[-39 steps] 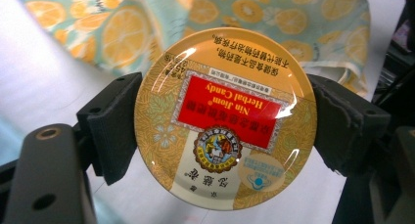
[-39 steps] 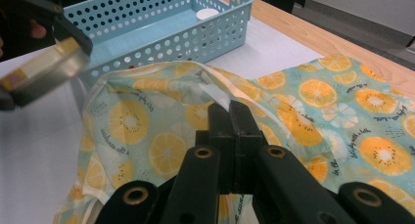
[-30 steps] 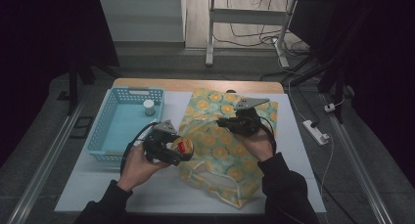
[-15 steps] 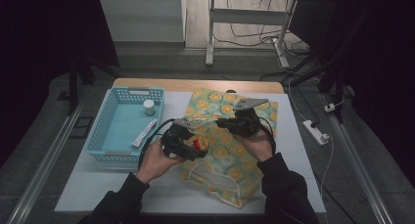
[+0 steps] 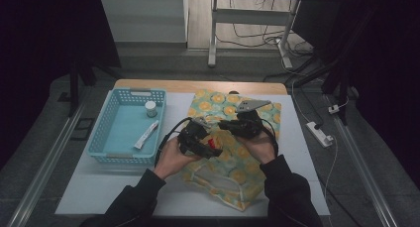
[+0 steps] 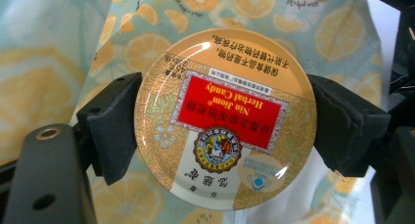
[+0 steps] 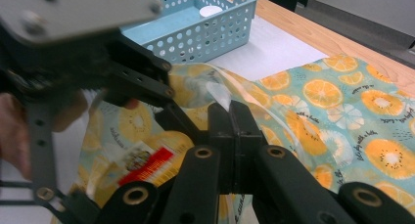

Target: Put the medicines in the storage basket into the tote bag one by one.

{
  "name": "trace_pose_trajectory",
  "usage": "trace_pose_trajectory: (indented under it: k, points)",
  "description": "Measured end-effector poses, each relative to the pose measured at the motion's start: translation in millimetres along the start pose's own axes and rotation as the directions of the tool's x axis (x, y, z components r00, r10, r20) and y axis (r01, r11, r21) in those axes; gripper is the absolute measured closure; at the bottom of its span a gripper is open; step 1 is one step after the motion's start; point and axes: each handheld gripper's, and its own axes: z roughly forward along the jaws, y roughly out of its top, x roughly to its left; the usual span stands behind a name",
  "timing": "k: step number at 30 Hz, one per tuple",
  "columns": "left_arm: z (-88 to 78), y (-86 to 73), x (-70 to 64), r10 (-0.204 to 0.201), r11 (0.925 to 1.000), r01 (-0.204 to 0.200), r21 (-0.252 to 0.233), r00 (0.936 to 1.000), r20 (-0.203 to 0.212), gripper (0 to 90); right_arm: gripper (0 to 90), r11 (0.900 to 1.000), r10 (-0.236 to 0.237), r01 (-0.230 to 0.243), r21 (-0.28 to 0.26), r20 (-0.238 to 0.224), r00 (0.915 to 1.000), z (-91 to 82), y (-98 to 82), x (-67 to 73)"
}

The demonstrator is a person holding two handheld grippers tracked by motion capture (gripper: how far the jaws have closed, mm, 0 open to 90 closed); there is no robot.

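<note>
The left claw clamped a round candy tin, lid facing its camera. The right claw pinched the orange-print bag beside it, the blue basket beyond.

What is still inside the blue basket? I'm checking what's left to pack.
Inside the blue basket: a small white-capped jar and a white tube on its floor. Nothing else shows there.

Dim room, dark surroundings, blurred foreground, glare on glossy lid
</note>
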Motion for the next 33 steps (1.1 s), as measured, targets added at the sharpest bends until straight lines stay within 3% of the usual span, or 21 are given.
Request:
trace_pose_trajectory:
  k: [6,23,33]
  points:
    - [14.3,3.5,6.6,-0.007,1.0000,0.007,-0.004,1.0000,-0.004,20.1,90.0,1.000,-0.003,0.003,-0.001,0.000,1.0000,0.3,0.4,0.8]
    - [41.7,-2.9,38.5,-0.034,0.9989,0.031,-0.036,0.9959,-0.084,20.0,90.0,1.000,0.001,-0.001,0.029,0.013,0.9999,9.5,-6.1,-3.3]
    - [59.6,-4.7,51.2,-0.027,0.9990,0.022,-0.039,0.9908,-0.132,19.9,90.0,0.999,-0.001,0.000,0.048,0.022,0.9998,17.7,-11.9,-6.6]
